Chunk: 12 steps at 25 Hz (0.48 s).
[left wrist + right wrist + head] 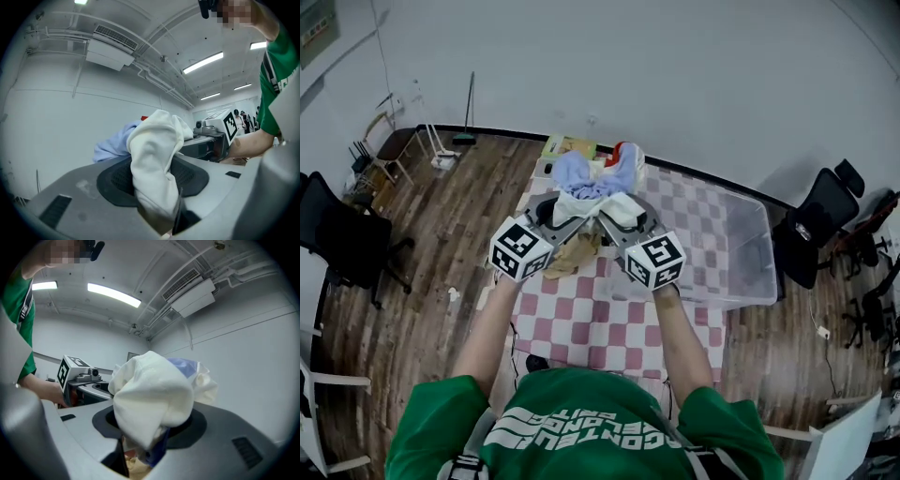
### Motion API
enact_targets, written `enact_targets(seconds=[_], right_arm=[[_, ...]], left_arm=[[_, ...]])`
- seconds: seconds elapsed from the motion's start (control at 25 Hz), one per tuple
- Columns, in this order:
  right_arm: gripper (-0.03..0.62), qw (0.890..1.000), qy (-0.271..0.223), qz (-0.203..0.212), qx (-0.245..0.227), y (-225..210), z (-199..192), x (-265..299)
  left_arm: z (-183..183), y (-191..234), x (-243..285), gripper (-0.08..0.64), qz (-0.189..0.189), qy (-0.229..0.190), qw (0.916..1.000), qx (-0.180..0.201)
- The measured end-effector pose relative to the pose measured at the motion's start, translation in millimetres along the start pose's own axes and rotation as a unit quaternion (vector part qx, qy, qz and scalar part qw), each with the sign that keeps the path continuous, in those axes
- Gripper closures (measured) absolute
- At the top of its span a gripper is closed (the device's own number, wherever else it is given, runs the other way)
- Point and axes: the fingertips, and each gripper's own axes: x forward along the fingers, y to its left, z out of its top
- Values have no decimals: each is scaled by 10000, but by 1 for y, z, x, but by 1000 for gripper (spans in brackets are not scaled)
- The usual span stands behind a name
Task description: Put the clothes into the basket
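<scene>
Over at ten o'clock from the person, a black office chair (342, 239) stands on the wooden floor (441, 244). Straight ahead, above the checked surface (581, 319), the left gripper (562, 208) is clamped on a bundle of clothes (598, 183). A white garment (154, 154) fills the space between its jaws and spills over them, with a light blue piece (572, 173) behind it toward twelve o'clock. Below the grippers a tan cloth (574, 253) shows; I cannot tell whether it hangs from the bundle or lies on the surface. The right gripper (623, 214), close beside the left, grips the same bundle, with white cloth bunched between its jaws too. The clothes sit between the two grippers at twelve o'clock. The clear basket (750, 234) stands at two o'clock on the surface's right end, apart from the bundle.
</scene>
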Motion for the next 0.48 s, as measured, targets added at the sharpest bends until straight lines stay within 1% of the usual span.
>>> enact_targets(seconds=[0.2,0.48], right_arm=[[382,9986,108,-518,45,-41,-12,-49],[382,9928,233,-1164,129,-90,-29,-119]], left_arm=[[1,-38,53,371,-540,9,9985,-15],[2,-95,118,371,-1223,19,9925,21]])
